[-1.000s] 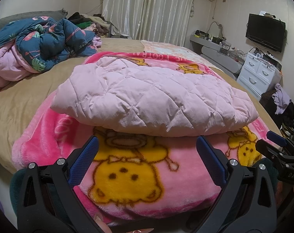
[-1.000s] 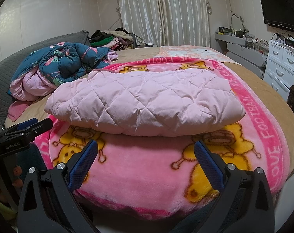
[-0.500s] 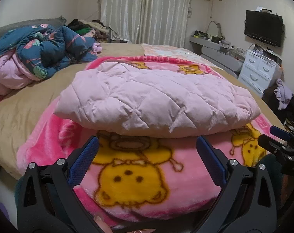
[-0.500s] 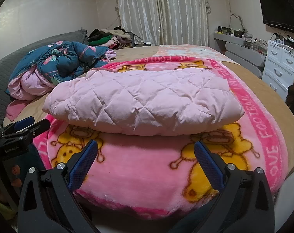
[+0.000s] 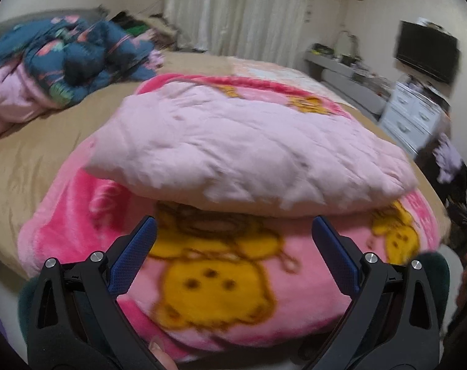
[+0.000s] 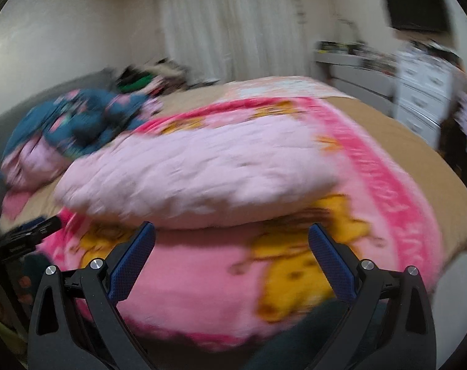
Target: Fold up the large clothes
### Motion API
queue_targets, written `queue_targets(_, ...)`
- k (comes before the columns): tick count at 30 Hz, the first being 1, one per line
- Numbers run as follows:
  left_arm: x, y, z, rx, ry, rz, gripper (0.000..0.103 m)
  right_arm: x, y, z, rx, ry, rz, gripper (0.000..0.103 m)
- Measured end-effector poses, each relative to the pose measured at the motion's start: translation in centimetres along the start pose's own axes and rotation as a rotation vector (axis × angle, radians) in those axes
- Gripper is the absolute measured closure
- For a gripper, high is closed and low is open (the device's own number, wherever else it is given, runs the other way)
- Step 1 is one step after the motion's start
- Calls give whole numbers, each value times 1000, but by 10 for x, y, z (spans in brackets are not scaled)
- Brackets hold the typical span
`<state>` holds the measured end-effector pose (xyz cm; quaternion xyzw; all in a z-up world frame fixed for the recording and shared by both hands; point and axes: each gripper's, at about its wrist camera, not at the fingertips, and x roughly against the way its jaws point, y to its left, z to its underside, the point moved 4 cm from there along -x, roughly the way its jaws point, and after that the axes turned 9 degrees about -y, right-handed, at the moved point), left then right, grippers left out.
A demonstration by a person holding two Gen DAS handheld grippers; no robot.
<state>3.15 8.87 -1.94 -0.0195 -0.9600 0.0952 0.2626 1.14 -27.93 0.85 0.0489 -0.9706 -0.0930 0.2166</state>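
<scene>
Folded pink quilted coat (image 5: 249,154) on blanket (image 5: 202,277), both grippers spread

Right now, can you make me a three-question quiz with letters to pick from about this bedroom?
1. Where does the pale pink quilted garment lie?
A. on the pink cartoon blanket
B. on the floor
C. on the white drawers

2. What colour are the cartoon animals on the pink cartoon blanket?
A. green
B. yellow
C. purple

3. How are the left tongs and right tongs?
A. both shut on cloth
B. one open, one shut
C. both open and empty

Answers:
1 A, the folded garment rests on top of the blanket on the bed.
2 B, yellow figures show below the garment in both views.
3 C, each pair's blue pads stand wide apart with nothing between them.
</scene>
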Motion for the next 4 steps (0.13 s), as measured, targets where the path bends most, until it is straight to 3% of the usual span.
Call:
queue_targets(2,-13,33,-15,47,19,-39,9,7,-80,-3,-92,-33,179,4)
queue_targets(3,-22,64,-28,87,17,-93,9,9,-113,-1,-121,-41,259,4)
queue_targets(4,-28,87,-36,109,10,-136,9,11,-164,4,-160,-34,393,4)
